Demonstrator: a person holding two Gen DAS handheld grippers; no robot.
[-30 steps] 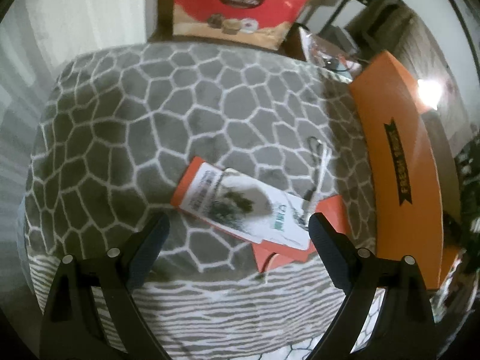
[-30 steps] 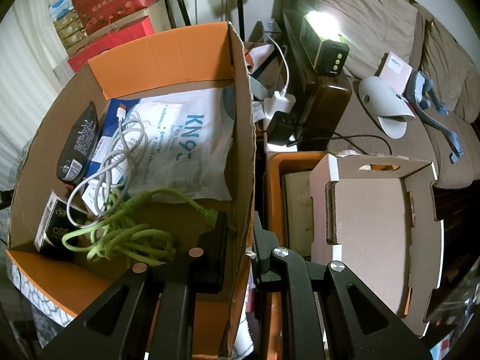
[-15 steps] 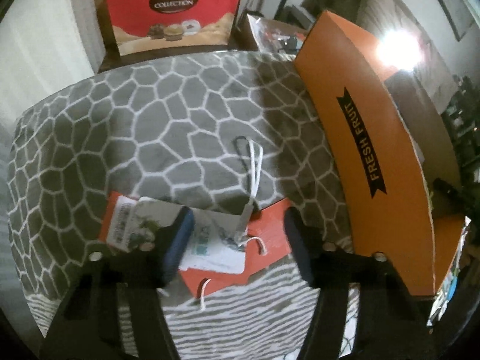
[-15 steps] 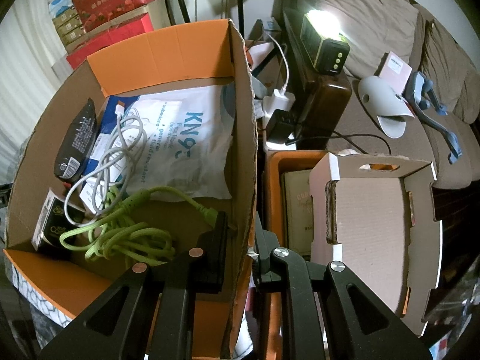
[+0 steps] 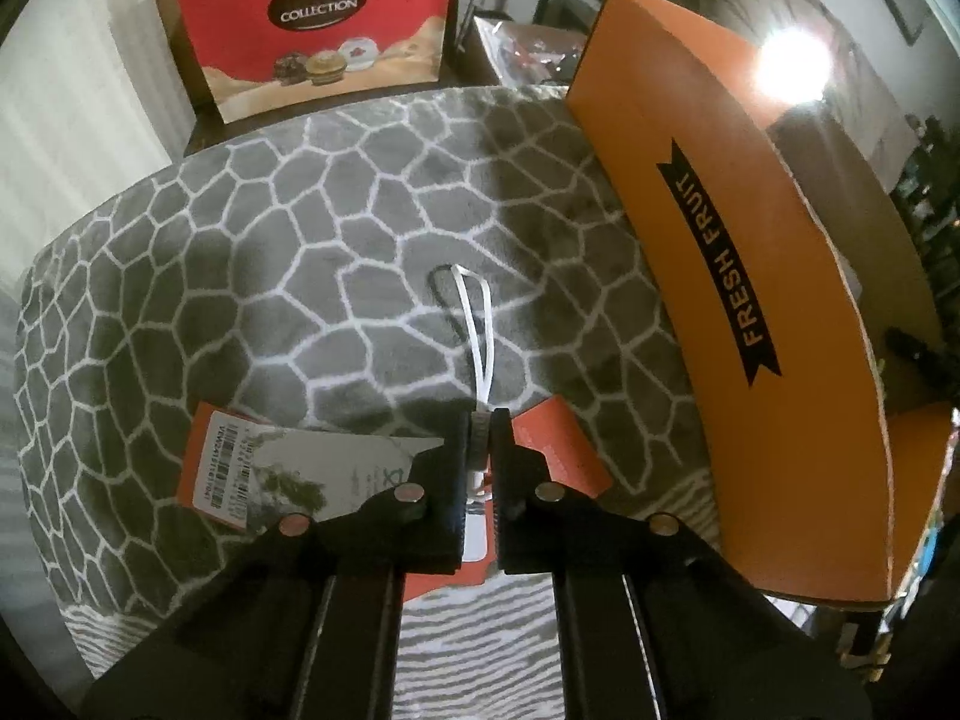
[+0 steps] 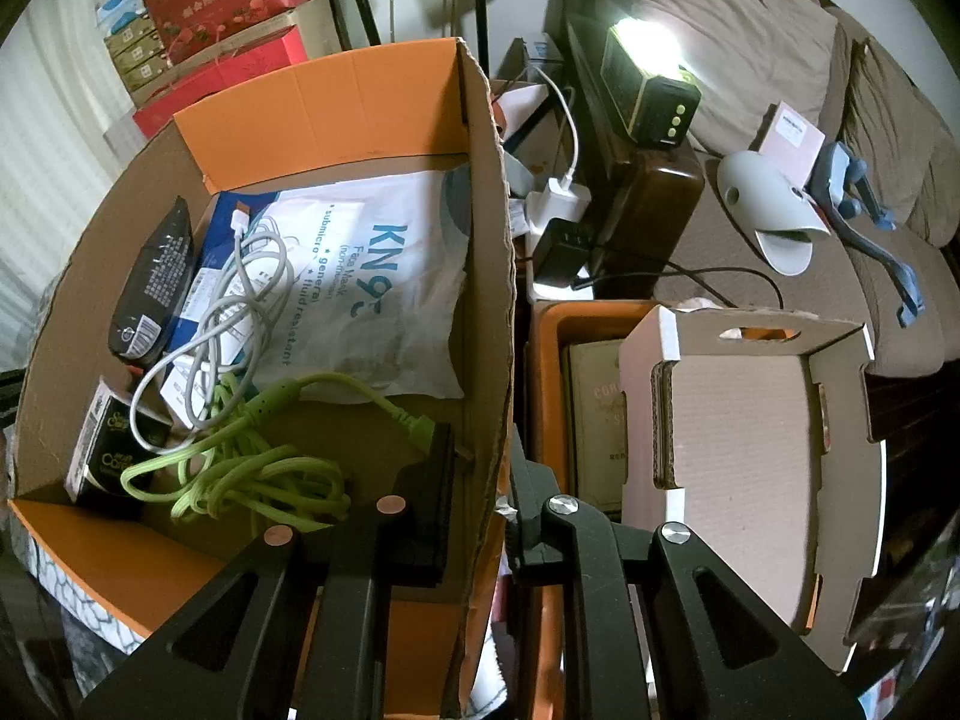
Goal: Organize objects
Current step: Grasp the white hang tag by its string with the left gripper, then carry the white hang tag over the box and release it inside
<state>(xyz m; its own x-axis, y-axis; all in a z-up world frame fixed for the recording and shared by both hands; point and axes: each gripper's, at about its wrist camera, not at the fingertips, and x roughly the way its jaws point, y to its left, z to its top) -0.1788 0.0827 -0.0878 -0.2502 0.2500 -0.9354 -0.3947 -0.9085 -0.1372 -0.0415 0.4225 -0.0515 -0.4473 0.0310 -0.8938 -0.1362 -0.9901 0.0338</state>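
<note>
In the left wrist view, paper tags (image 5: 300, 468) and an orange card (image 5: 558, 450) with a white string loop (image 5: 477, 318) lie on a grey patterned blanket (image 5: 270, 252). My left gripper (image 5: 480, 450) is shut on the tags where the string joins them. The orange cardboard box (image 5: 750, 300) marked FRESH FRUIT stands to the right. In the right wrist view my right gripper (image 6: 480, 480) is shut on that box's side wall (image 6: 489, 300). Inside lie a KN95 mask pack (image 6: 372, 276), a white cable (image 6: 240, 294), a green cable (image 6: 252, 462) and a dark pouch (image 6: 153, 282).
A red COLLECTION bag (image 5: 324, 18) stands behind the blanket. Right of the box are an orange crate (image 6: 546, 360) with a folded cardboard carrier (image 6: 744, 444), a lit lamp (image 6: 648, 78), chargers and a sofa (image 6: 750, 60).
My left gripper moved forward and right over the tags and closed on them at the string. The right gripper kept its hold on the box wall.
</note>
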